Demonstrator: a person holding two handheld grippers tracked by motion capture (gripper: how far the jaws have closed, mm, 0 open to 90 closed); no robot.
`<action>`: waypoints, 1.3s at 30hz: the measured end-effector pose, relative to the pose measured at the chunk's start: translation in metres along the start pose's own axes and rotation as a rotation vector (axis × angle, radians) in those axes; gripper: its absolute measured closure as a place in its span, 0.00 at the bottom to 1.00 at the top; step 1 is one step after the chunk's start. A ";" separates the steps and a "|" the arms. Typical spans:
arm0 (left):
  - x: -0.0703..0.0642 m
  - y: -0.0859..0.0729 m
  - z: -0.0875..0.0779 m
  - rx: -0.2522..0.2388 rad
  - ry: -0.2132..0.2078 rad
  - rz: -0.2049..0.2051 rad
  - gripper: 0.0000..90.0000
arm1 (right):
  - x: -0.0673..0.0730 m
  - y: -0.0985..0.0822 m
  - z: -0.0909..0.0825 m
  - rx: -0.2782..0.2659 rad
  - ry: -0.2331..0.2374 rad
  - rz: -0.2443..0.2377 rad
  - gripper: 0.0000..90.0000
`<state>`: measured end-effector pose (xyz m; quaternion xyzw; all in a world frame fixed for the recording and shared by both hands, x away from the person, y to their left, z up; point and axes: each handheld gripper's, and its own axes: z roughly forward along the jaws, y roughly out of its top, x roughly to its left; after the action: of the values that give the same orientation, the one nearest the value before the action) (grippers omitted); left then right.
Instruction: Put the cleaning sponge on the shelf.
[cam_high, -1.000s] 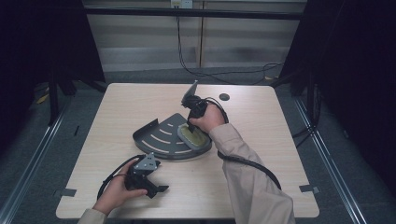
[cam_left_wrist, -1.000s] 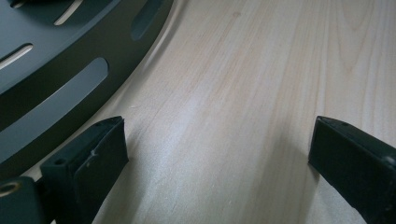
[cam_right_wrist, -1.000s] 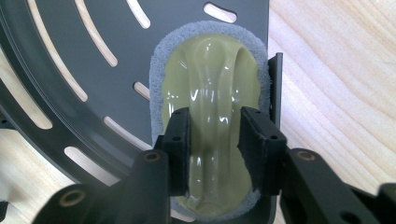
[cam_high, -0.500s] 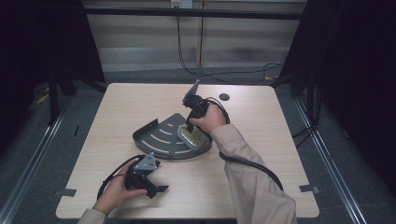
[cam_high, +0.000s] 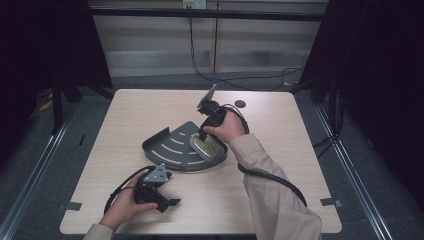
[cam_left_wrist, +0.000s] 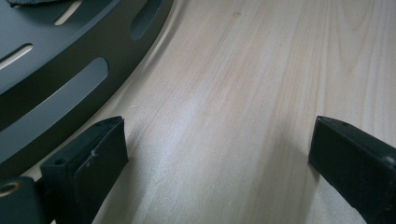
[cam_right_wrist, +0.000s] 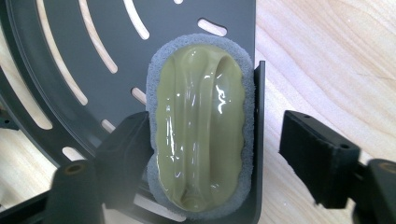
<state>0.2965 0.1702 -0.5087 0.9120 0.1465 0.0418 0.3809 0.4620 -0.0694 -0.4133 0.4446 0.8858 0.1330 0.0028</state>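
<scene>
Grippers at a slotted tray on a wooden tabletop (cam_high: 280, 165).

High view: the right gripper (cam_high: 204, 131) points down over a dark fan-shaped tray (cam_high: 170, 147) holding an olive sponge (cam_high: 207, 146); the left gripper (cam_high: 167, 201) lies low near the front edge. Left gripper view: jaws wide apart over bare wood, tray rim (cam_left_wrist: 70, 70) beside the left jaw. Right gripper view: jaws apart, straddling the sponge (cam_right_wrist: 201, 121) and the tray's edge; one jaw seems to touch its foam border.

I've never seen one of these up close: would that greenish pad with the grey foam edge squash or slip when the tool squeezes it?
The scrubbing pad would probably give a little at its grey foam edge. Its glossy olive top looks moulded and firmer, and perhaps slippery, judging by the highlights. It looks light, so it may slide on the dark slotted tray if the right tool, now open around it, merely nudges it.
</scene>
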 end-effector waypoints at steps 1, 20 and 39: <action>0.000 0.000 0.000 -0.001 0.000 0.000 0.04 | 0.000 0.000 0.000 -0.001 0.004 -0.002 0.25; 0.000 0.000 0.000 -0.003 -0.004 0.001 0.04 | 0.007 -0.017 -0.010 0.002 0.020 -0.068 0.21; 0.000 0.000 0.000 -0.003 -0.004 0.000 0.04 | -0.010 -0.056 -0.035 -0.025 0.028 -0.061 0.21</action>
<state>0.2968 0.1702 -0.5089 0.9114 0.1458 0.0403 0.3827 0.4198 -0.1174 -0.3936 0.4153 0.8972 0.1502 0.0002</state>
